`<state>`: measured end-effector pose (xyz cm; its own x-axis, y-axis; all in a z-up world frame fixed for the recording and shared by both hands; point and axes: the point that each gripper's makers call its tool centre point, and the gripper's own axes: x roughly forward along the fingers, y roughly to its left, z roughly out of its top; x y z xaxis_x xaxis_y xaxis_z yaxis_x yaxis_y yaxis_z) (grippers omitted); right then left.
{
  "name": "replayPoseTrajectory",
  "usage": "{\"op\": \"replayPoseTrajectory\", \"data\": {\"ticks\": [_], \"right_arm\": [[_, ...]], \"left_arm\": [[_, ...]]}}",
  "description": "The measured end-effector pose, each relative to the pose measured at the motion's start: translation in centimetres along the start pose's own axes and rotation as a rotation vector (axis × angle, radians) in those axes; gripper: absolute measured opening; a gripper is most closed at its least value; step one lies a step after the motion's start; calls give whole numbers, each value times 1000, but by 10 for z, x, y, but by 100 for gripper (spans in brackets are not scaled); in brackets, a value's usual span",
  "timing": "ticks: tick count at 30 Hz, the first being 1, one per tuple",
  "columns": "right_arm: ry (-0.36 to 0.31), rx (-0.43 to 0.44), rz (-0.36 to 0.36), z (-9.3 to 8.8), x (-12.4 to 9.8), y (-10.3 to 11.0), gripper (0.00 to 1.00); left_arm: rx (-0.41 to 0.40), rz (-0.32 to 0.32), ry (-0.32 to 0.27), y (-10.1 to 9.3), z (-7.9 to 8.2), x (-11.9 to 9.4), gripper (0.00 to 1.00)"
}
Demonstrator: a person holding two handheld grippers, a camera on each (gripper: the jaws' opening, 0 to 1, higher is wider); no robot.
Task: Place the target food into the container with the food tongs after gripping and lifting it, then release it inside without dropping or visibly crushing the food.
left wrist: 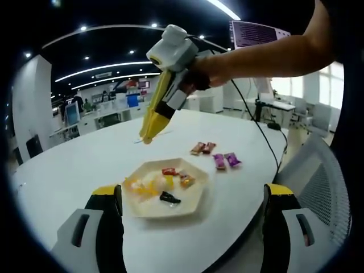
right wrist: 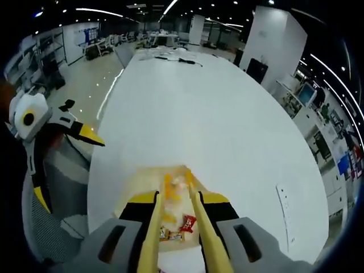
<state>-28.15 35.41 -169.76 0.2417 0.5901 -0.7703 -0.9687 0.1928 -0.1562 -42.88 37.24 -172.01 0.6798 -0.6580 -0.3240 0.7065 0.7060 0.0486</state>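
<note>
A cream hexagonal plate (left wrist: pixel 193 206) (right wrist: pixel 139 181) lies on the white table and holds several wrapped candies: a red one (left wrist: pixel 169 171), a black one (left wrist: pixel 169 198) and yellow ones (left wrist: pixel 142 187). Loose on the table beyond it lie two brown candies (left wrist: pixel 203 148) and two purple candies (left wrist: pixel 226 160). My right gripper (left wrist: pixel 170 96) (right wrist: pixel 179 202), held in a person's hand, is shut on yellow food tongs (left wrist: pixel 151 125) (right wrist: pixel 196 216). The tong tips hang above the table behind the plate with nothing in them. My left gripper (left wrist: pixel 193 190) (right wrist: pixel 68 170) stands open at the near table edge.
The round white table (left wrist: pixel 74 165) stretches far beyond the plate. A cable (left wrist: pixel 259 128) runs across it on the right. A grey mesh chair (left wrist: pixel 318 182) (right wrist: pixel 62 170) stands by the table edge. Office desks and monitors stand in the background.
</note>
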Motion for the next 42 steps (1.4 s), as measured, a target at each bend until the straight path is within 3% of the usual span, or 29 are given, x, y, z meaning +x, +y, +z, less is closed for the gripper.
{"op": "replayPoseTrajectory", "data": {"ticks": [23,32,42], "right_arm": [[-33,13,-43,-3,-15,-9,28],[-26,31,-68,-19,-25,-10,28],[-8,99,-129,-54,-45,-21,28]], "left_arm": [[3,1,0,0,0,0,99],[4,0,2,0,-1,0,99],[3,-7,1,-1,0,0,99]]}}
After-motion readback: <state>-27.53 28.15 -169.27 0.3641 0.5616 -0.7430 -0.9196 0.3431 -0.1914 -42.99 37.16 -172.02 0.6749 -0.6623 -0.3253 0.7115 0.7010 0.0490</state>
